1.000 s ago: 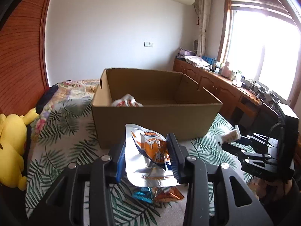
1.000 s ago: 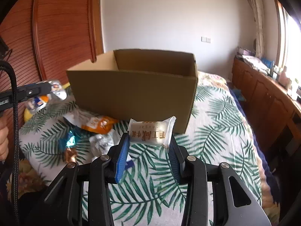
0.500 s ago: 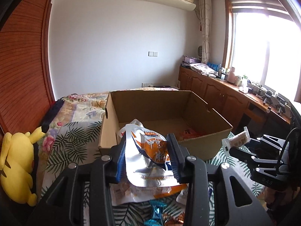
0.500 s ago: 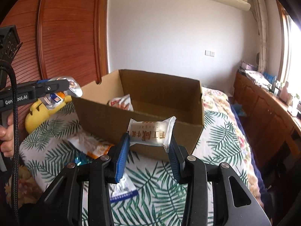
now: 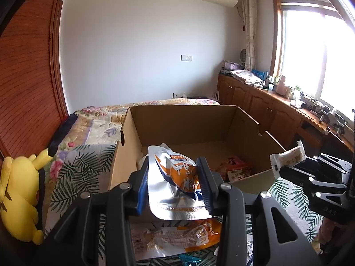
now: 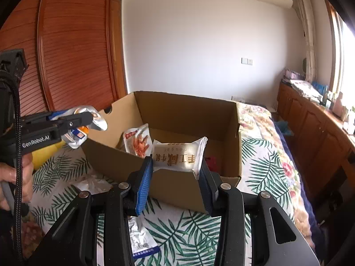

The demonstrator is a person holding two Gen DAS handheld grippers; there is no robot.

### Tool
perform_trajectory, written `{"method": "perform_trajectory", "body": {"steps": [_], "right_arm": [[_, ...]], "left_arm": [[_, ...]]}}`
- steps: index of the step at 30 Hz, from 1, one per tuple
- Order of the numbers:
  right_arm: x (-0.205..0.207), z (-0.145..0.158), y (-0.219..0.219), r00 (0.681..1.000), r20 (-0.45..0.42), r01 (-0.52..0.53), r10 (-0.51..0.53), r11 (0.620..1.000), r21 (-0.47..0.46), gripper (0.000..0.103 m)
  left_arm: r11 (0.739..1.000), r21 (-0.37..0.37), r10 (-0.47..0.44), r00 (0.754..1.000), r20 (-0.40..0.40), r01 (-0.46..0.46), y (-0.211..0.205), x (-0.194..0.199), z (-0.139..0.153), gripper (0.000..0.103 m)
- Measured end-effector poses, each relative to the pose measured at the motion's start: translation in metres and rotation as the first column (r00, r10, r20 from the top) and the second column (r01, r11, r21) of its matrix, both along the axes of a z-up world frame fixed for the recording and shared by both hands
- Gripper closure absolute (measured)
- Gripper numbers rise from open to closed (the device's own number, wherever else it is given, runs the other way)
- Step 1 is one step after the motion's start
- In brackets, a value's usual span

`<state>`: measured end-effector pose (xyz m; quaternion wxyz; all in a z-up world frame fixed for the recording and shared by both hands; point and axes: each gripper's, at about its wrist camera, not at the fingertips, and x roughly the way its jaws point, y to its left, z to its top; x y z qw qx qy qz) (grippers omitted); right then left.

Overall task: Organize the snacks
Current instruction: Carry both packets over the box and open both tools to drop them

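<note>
The left gripper (image 5: 174,187) clamps a silver-orange snack pouch (image 5: 177,184) and the right gripper (image 6: 176,177) clamps a white nougat packet (image 6: 177,156), both poised at the cardboard box (image 6: 184,110) rim for dropping in.

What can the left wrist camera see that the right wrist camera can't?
Only the left wrist view shows the yellow plush toy lying on the bed, the bright window, and the orange snack bag lying under the left gripper.

Only the right wrist view shows the person's hand and the blue-edged packet on the leaf-print bedspread.

Both show the cardboard box, the silver pouch in the left gripper, and the white nougat packet in the right gripper.
</note>
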<state>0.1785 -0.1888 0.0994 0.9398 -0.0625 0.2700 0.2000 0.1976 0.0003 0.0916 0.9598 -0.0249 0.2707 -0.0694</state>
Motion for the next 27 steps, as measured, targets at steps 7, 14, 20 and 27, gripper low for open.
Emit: {"method": "perform_trajectory", "body": {"steps": [7,14,20,27], "right_arm": [[0.016,-0.003,-0.001,1.0,-0.021,0.014,-0.014,1.0,0.014,0.063],[0.032,-0.003,0.002,0.999,-0.042,0.029,-0.029,1.0,0.003,0.064],[0.04,-0.01,0.008,0.998,-0.05,0.023,-0.025,0.999,-0.028,0.063],[0.052,-0.013,0.012,0.996,-0.086,0.019,-0.02,1.0,-0.013,0.063]], "left_arm": [[1.0,-0.02,0.02,0.999,-0.043,-0.021,0.002,0.02,-0.01,0.065],[0.999,-0.02,0.026,0.998,-0.063,-0.027,-0.005,0.04,-0.016,0.065],[1.0,-0.004,0.028,0.997,-0.075,-0.029,-0.01,0.047,-0.021,0.064],[0.999,0.015,0.035,0.996,-0.083,-0.034,-0.014,0.059,-0.017,0.064]]}}
